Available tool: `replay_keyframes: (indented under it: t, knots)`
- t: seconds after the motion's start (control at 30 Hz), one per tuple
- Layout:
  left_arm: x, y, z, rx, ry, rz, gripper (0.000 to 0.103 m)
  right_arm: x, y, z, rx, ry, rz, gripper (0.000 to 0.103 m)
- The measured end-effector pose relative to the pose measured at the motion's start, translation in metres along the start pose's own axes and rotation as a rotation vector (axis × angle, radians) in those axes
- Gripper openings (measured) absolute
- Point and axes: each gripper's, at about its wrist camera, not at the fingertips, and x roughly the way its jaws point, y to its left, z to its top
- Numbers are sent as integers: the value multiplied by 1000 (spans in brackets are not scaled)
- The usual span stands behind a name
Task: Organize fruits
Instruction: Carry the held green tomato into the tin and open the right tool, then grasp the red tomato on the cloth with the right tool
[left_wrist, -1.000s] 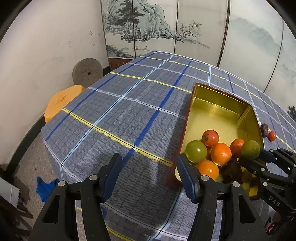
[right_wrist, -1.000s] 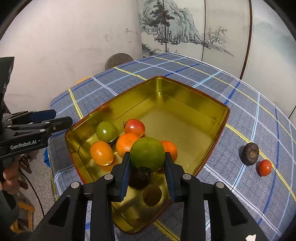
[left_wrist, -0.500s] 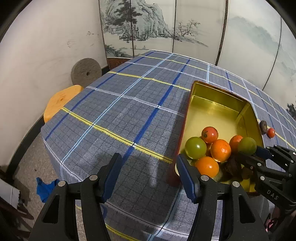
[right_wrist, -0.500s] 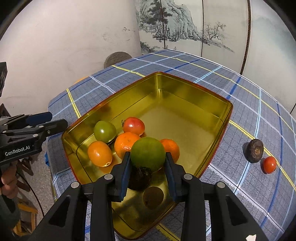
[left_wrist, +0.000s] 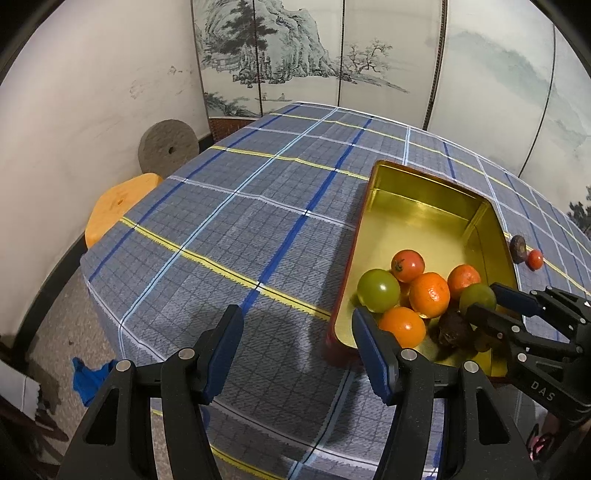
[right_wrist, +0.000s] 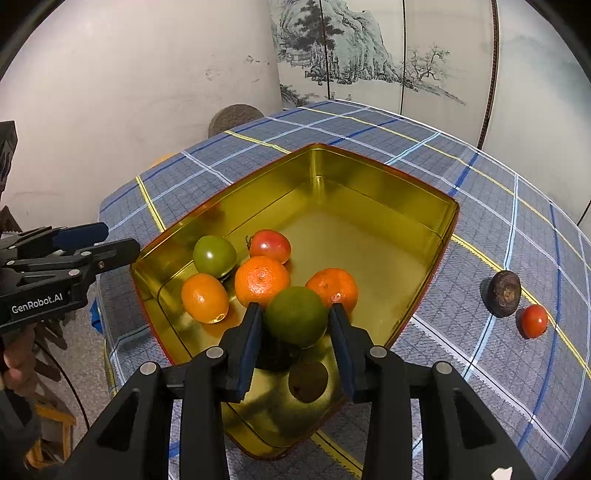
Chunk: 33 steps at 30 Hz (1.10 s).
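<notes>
Since the frames a second before, the right gripper had been easing its jaws apart around the green fruit over the near end of the tin; a thin gap now showed beside the right pad, so the pads no longer clearly pressed on the fruit, though it still sat between them. The fruit lay atop a dark fruit at the tin's near corner. Nothing else had shifted.

The table, covered in a blue-grey checked cloth with yellow and blue lines, filled most of both views. On it stood the gold tin, red outside and open at the top. Its far half was bare; its near half held the fruit in a cluster.

The left gripper hung over the cloth just beside the tin's left wall, jaws open with nothing between them.

In the tin lay a green tomato, a red tomato, and three oranges: a smooth one nearest the left wall, a dimpled one in the middle, and a third orange touching the green fruit.

Outside the tin, to its right on the cloth, a dark brown fruit sat just beside a small red tomato.
</notes>
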Motion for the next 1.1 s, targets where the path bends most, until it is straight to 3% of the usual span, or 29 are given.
replay_keyframes:
  t: [0.6,0.8,1.1]
  knots:
    - [-6,-30,7,52,-11,-33,62,-32,-11,1,30,-74,14,45]
    - [-7,-53,11,85,-15,-75,62,-54,-48,-10,87,-110,-69,46]
    - [-4,-103,16,158,-9,-136,62,-61,-139,-42,217,-65,-242,46]
